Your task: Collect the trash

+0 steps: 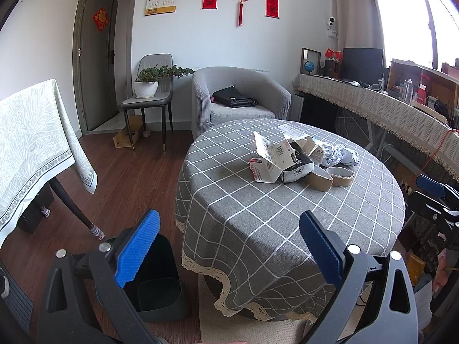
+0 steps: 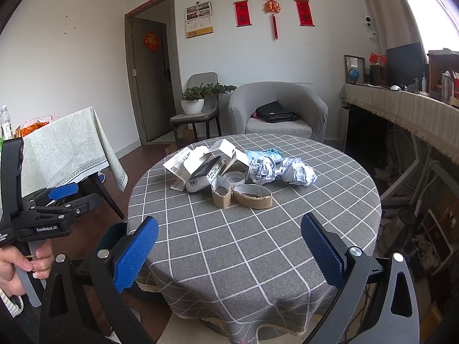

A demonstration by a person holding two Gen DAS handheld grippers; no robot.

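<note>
A pile of trash lies on the round table with the grey checked cloth (image 1: 258,215) (image 2: 243,243): torn white cartons (image 1: 272,154) (image 2: 200,166), brown cardboard tape rings (image 1: 340,176) (image 2: 252,196) and crumpled pale paper (image 1: 341,154) (image 2: 281,169). A dark bin (image 1: 156,283) stands on the floor left of the table, below my left gripper's left finger. My left gripper (image 1: 229,246) is open and empty, held near the table's front edge. My right gripper (image 2: 229,252) is open and empty above the table's near side. The left gripper also shows in the right wrist view (image 2: 63,192), held by a hand.
A second table with a pale green cloth (image 1: 31,143) (image 2: 66,146) stands at the left. A grey armchair (image 1: 238,97) with a black bag and a chair with a potted plant (image 1: 149,83) stand behind. A cluttered sideboard (image 1: 387,109) runs along the right.
</note>
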